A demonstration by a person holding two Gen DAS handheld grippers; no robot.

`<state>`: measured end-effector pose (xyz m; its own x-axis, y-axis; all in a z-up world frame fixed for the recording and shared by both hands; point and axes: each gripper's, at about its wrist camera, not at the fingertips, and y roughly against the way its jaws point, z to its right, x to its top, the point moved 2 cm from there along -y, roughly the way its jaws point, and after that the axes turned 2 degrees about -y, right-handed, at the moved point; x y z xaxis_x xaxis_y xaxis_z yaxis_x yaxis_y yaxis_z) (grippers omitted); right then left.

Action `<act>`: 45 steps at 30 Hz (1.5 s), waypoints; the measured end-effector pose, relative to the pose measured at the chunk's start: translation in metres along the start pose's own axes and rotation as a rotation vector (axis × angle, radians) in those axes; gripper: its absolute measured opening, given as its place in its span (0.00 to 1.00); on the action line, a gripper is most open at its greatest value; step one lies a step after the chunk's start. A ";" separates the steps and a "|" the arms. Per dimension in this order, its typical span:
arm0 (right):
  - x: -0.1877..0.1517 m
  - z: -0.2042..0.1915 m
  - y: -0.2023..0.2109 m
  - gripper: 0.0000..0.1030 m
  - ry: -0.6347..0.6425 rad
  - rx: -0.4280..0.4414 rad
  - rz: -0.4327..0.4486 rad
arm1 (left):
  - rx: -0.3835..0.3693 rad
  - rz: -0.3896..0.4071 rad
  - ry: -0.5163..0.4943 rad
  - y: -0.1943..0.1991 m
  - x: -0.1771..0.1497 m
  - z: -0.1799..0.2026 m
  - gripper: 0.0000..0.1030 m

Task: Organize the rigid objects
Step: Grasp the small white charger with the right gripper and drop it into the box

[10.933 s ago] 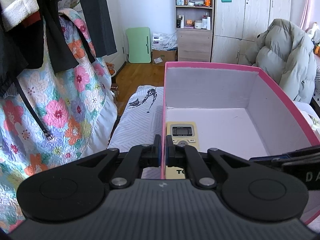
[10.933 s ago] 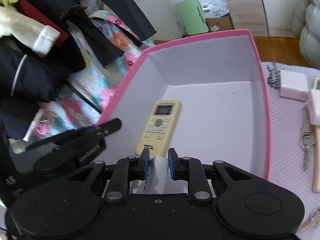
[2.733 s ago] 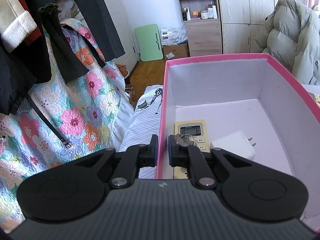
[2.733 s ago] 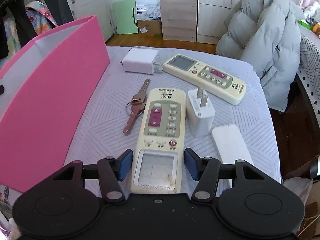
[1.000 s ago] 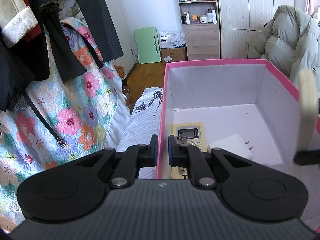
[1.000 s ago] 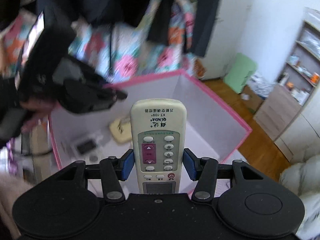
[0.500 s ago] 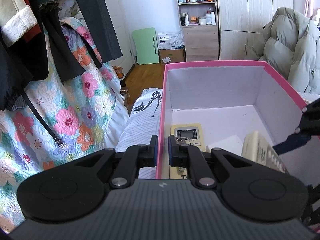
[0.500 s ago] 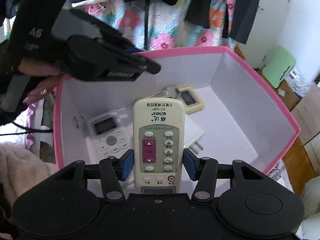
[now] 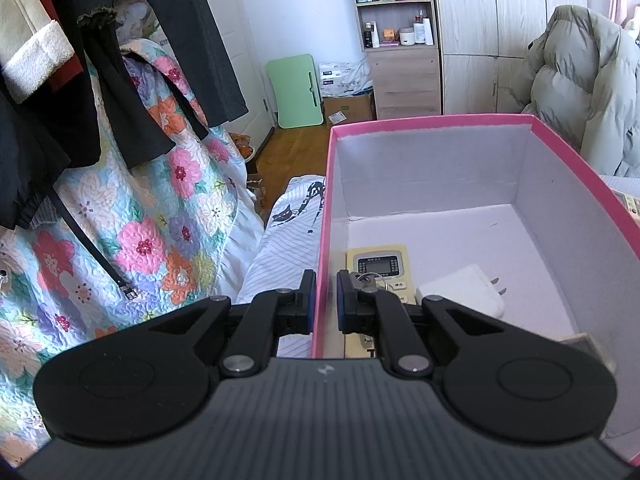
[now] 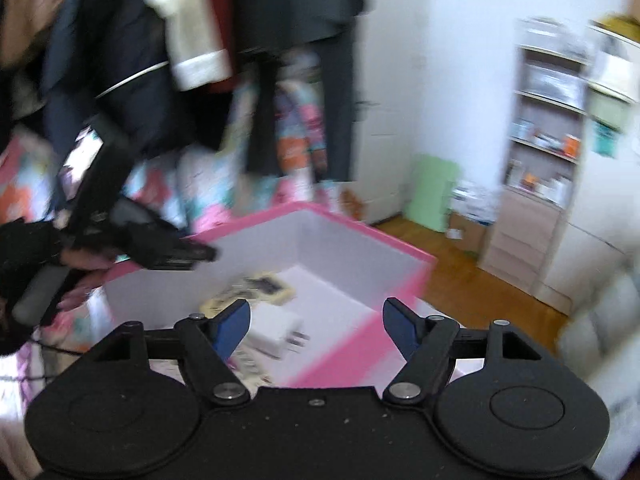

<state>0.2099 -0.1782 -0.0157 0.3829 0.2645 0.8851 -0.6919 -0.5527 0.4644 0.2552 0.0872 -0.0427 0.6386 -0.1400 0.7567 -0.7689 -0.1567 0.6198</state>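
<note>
My left gripper (image 9: 325,300) is shut on the left wall of the pink box (image 9: 432,122), one finger inside and one outside. In the box lie a yellow remote (image 9: 376,264) with keys (image 9: 368,280) on it, a white charger (image 9: 460,290) and a blurred cream remote (image 9: 588,346) at the near right. In the blurred right wrist view my right gripper (image 10: 316,326) hangs above the box (image 10: 344,344) with its jaws opening and nothing between them. The charger (image 10: 276,332) and the cream remote (image 10: 252,366) lie below it. A hand (image 10: 76,292) holds the left gripper (image 10: 188,254) on the far wall.
Dark clothes (image 9: 120,80) hang at the left over a floral quilt (image 9: 140,220). A grey puffer jacket (image 9: 580,88) sits behind the box on the right. Another remote's edge (image 9: 630,202) shows on the bed past the box's right wall.
The right gripper has let go of the cream remote, which now lies in the box, and its jaws have spread. It has swung away to the right. The left gripper has stayed put.
</note>
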 end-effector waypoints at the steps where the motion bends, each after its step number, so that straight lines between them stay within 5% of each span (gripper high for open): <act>1: -0.007 0.007 0.004 0.75 -0.041 -0.030 -0.013 | 0.003 -0.001 -0.001 0.000 0.001 0.001 0.09; 7: -0.053 0.058 0.018 0.75 -0.357 -0.161 -0.083 | -0.002 0.001 0.007 0.001 0.001 0.001 0.08; 15: -0.092 0.085 0.013 0.74 -0.404 -0.381 -0.133 | 0.002 -0.001 -0.005 0.000 0.002 0.002 0.08; 18: -0.100 0.096 -0.004 0.57 -0.362 -0.427 -0.204 | 0.003 -0.001 -0.002 -0.001 0.002 0.002 0.08; 21: -0.110 0.105 -0.019 0.52 -0.384 -0.411 -0.234 | 0.001 0.000 -0.002 -0.001 0.002 0.002 0.08; 24: -0.115 0.111 -0.032 0.25 -0.366 -0.453 -0.256 | 0.002 0.000 -0.003 -0.001 0.002 0.002 0.08; 28: -0.107 0.102 -0.020 0.25 -0.352 -0.491 -0.172 | 0.002 -0.001 -0.003 -0.001 0.002 0.002 0.08; 32: -0.077 0.084 0.001 0.25 -0.345 -0.416 -0.081 | 0.002 0.000 0.000 -0.001 0.002 0.002 0.08; 38: -0.014 0.038 0.019 0.25 -0.302 -0.149 0.039 | 0.002 -0.002 -0.004 0.000 0.002 0.002 0.08; 45: 0.035 -0.008 -0.020 0.25 -0.043 0.072 -0.078 | -0.010 0.001 0.005 0.000 0.002 0.001 0.09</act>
<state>0.2325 -0.1517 0.0057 0.4608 0.2761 0.8435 -0.6136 -0.5875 0.5275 0.2561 0.0863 -0.0416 0.6374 -0.1350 0.7586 -0.7701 -0.1463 0.6210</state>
